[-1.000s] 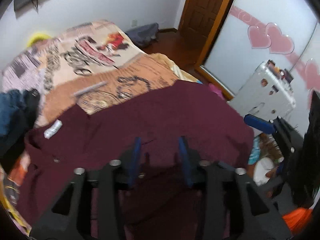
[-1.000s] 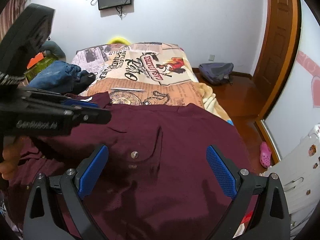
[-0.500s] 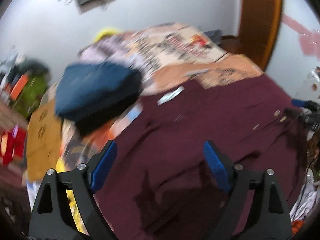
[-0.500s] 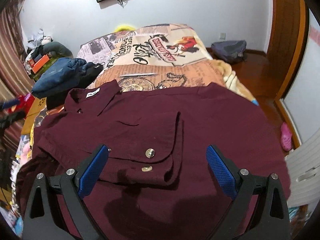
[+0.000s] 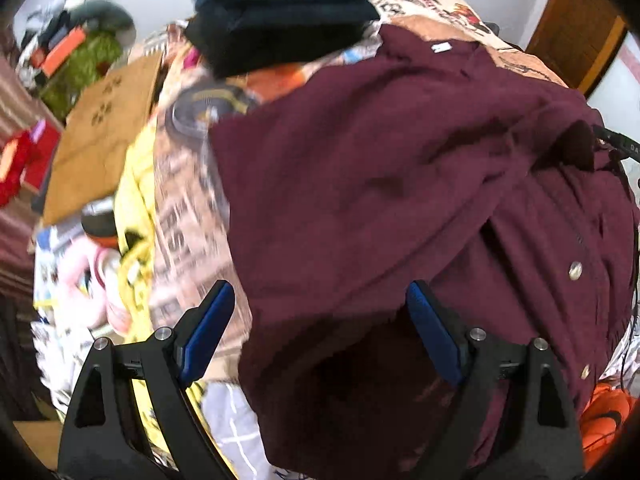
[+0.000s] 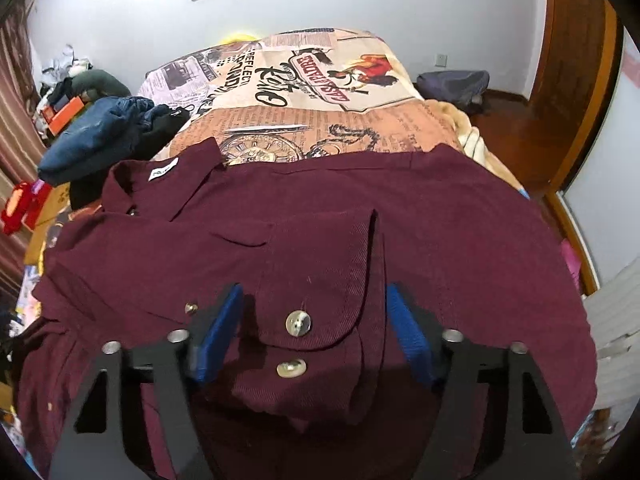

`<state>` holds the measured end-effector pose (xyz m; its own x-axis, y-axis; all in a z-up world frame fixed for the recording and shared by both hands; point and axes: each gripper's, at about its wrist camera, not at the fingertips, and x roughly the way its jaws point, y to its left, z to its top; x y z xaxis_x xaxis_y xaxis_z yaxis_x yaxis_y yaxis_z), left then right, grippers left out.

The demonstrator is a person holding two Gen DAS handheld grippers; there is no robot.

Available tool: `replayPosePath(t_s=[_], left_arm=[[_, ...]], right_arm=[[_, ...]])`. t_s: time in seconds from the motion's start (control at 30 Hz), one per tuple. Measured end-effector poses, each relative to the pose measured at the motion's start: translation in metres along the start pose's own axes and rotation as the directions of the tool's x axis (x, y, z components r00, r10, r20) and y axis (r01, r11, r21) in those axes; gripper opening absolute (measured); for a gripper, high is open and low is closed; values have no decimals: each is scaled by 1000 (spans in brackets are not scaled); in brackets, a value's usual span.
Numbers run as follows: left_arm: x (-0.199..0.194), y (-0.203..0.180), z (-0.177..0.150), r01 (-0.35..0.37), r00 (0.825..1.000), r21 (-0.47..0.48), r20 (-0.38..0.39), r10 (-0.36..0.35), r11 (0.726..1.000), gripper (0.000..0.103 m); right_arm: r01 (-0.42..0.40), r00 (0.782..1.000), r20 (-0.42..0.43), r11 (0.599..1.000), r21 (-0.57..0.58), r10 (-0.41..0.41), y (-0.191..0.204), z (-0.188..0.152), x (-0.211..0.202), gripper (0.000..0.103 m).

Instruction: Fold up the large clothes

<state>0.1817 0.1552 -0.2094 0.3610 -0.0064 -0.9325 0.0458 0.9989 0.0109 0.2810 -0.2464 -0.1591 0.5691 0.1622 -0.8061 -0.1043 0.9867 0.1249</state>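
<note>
A large maroon button-up shirt (image 6: 420,216) lies spread on the bed, collar with its white label (image 6: 162,171) at the left. A sleeve is folded across the front, its buttoned cuff (image 6: 316,292) lying between the pads of my right gripper (image 6: 312,336), which is open and straddles the cuff just above it. In the left wrist view the shirt (image 5: 380,168) shows its left side and a folded sleeve edge. My left gripper (image 5: 320,332) is open and empty, close above the shirt's left edge.
A printed newspaper-pattern bedspread (image 6: 320,72) covers the bed. A pile of blue and black clothes (image 6: 104,136) lies beside the collar, also in the left wrist view (image 5: 288,12). Cardboard (image 5: 100,136) and clutter lie left of the bed. A wooden door (image 6: 576,60) stands at the right.
My left gripper swung from the shirt's middle to its left edge and opened wide. My right gripper came down over the cuff and its jaws have narrowed.
</note>
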Motion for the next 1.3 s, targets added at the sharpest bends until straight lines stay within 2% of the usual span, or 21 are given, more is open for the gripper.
replayPosePath(t_s=[0.1,0.2,0.23,0.27,0.37,0.5,0.6,0.67,0.73,0.8,0.87,1.0,1.1,1.13,1.2,1.23,1.27,1.3], left_arm=[[14,4,-10,-21,999,-29,-38,19,999,88],[26,2,-10,-52,998,-29,-29,52,998,88],[29,2,-9,-79,997,-29,-17,78,996,88],[30,0,-6,-116,993,-26,5,116,993,87],[34,-1,3,-161,985,-15,54,161,987,69],[29,7,9,-260,960,-36,98,262,965,66],[12,29,4,-283,945,-134,134,300,950,66],[7,47,-1,-268,945,-208,133,299,941,66],[9,63,-6,-276,943,-259,112,313,926,66],[17,77,-14,-215,966,-305,75,248,928,66],[25,81,-19,-159,982,-337,46,186,928,66],[31,70,-23,-150,985,-304,31,167,941,66],[37,58,-21,-149,987,-271,22,161,951,71],[38,54,-20,-147,987,-264,20,158,953,73],[43,47,-21,-143,988,-255,12,151,956,73],[45,45,-22,-140,989,-254,7,147,957,73],[49,43,-21,-136,990,-251,1,141,958,73],[52,42,-22,-135,990,-250,-4,139,959,73]], right_arm=[[15,1000,9,1000,-14,-14,3,2,1,54],[17,1000,23,1000,-18,-17,5,4,-1,36],[23,1000,21,1000,-17,-23,4,5,-1,27],[20,1000,17,1000,-19,-19,4,7,-1,23],[-34,999,12,999,-1,34,-2,14,-6,9],[-91,994,62,996,9,90,-9,33,-29,6],[-79,988,131,997,-18,81,-6,46,-49,6],[-79,983,166,997,-25,82,-5,53,-63,5],[-41,981,191,999,-29,46,-6,54,-68,5],[-21,985,172,999,-26,25,-9,51,-60,5],[-24,992,128,1000,3,23,-16,45,-45,5],[-19,1000,21,999,33,18,-23,27,-21,5],[-84,993,-74,993,85,91,-25,20,-11,6],[-110,989,-89,988,105,120,-25,19,-10,10],[-131,985,-98,983,127,144,-25,16,-12,30],[-129,985,-101,984,126,143,-22,14,-13,51],[-123,986,-97,986,117,134,-20,12,-14,62],[-109,990,-80,989,97,117,-15,9,-16,63]])
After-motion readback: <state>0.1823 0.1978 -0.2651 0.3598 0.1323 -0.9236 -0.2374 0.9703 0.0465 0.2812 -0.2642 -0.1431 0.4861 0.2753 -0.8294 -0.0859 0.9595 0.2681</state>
